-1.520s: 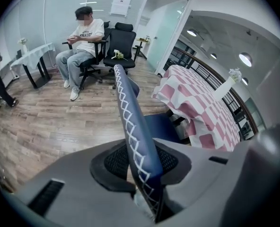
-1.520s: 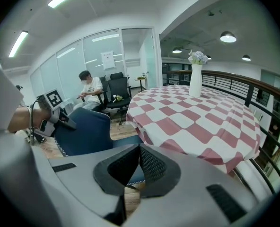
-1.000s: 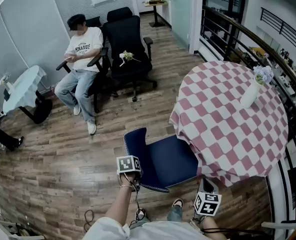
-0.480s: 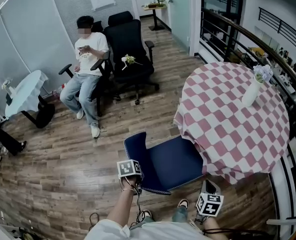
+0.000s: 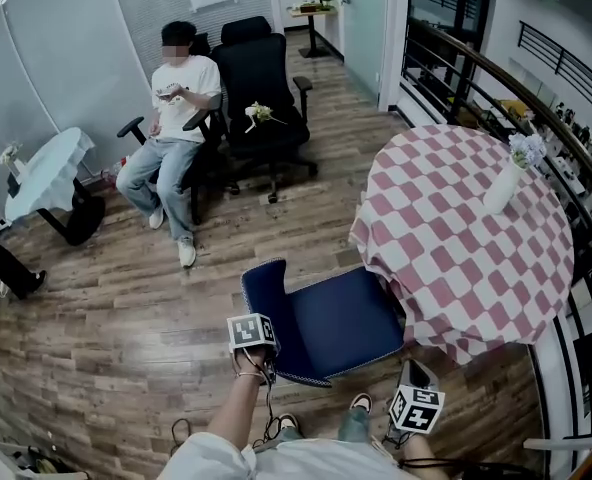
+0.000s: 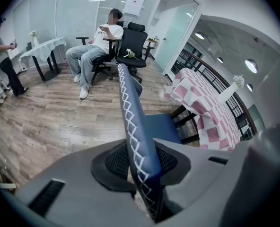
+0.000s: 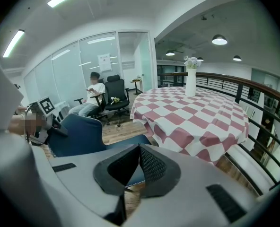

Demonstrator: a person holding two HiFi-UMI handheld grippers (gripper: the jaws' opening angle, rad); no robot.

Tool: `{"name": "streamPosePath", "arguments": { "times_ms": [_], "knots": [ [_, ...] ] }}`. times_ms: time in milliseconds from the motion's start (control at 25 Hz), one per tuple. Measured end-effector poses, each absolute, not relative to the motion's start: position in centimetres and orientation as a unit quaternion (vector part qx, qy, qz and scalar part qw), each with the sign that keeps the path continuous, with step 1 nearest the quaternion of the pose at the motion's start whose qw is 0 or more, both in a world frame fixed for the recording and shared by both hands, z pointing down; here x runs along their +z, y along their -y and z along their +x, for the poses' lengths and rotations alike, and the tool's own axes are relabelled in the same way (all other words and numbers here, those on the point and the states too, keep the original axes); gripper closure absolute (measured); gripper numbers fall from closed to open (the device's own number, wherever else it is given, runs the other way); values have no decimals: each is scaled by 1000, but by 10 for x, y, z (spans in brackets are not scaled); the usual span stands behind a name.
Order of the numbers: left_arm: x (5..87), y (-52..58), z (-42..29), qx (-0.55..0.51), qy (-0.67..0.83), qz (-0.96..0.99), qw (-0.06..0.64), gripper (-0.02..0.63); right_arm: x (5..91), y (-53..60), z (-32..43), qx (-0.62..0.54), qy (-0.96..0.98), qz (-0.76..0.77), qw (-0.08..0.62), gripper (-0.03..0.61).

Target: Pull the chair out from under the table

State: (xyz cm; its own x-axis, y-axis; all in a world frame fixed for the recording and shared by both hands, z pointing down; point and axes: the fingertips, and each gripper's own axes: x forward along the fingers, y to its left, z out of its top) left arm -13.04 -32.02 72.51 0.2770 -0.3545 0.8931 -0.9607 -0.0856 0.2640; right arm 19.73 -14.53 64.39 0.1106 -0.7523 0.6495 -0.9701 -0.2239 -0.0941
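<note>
The blue chair (image 5: 331,323) stands at the near edge of the round table with the red-and-white checked cloth (image 5: 466,238), its seat reaching under the cloth's hem. My left gripper (image 5: 260,354) is shut on the top edge of the chair's back (image 6: 129,103), whose white-stitched rim runs between the pads (image 6: 112,161). My right gripper (image 5: 417,374) hangs free near the table's near edge. Its jaws (image 7: 139,148) meet at the tips with nothing between them, and it faces the chair (image 7: 76,135) and the table (image 7: 192,115).
A white vase with flowers (image 5: 503,183) stands on the table. A person (image 5: 173,118) sits beside a black office chair (image 5: 263,83) at the back. A small white-clothed table (image 5: 44,173) is at far left, a railing (image 5: 496,78) at right. My shoes (image 5: 356,404) are just behind the chair.
My left gripper and the chair back it holds have shifted slightly left, away from the table. The right gripper has hardly moved in view.
</note>
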Motion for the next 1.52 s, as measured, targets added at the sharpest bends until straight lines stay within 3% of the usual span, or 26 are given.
{"name": "streamPosePath", "arguments": {
  "times_ms": [1520],
  "knots": [
    [725, 299, -231, 325, 505, 659, 453, 510, 633, 122, 111, 291, 590, 730, 184, 560]
  ]
}}
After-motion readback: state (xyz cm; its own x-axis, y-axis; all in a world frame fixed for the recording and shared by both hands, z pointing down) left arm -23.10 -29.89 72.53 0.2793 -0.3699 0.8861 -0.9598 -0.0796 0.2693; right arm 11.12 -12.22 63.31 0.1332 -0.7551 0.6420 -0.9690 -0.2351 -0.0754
